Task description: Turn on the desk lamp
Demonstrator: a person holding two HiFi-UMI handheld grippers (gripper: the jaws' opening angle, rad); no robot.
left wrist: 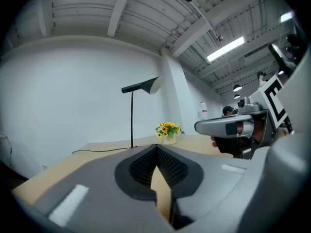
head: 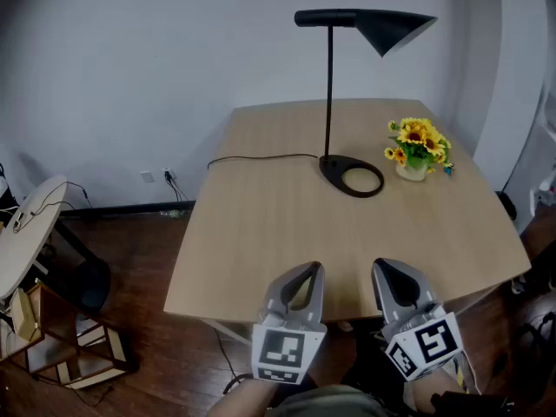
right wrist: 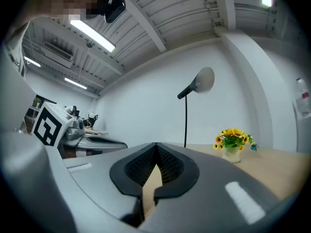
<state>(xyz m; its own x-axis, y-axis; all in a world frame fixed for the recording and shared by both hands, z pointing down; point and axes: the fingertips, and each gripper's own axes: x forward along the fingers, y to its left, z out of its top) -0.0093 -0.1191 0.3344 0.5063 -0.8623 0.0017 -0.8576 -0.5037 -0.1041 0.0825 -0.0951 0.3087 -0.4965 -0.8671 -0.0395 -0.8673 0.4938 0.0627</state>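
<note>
Closest in, the left gripper (head: 306, 276) and the right gripper (head: 391, 274) hung side by side over the near edge of the wooden table (head: 261, 241), each with its jaws pressed together on nothing. Well beyond them, the black desk lamp (head: 329, 85) stood toward the far side. Its cord (head: 261, 157) trailed left, and a pot of sunflowers (head: 417, 150) sat near its right.

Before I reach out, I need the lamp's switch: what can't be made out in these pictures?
- Switch: none shows on the desk lamp in any view; too small or turned away.
- Bulb: head view, the shade covers it from above.
- End of the cord: head view, drops past the table edge.
- The base: right gripper view, behind the right gripper.
</note>
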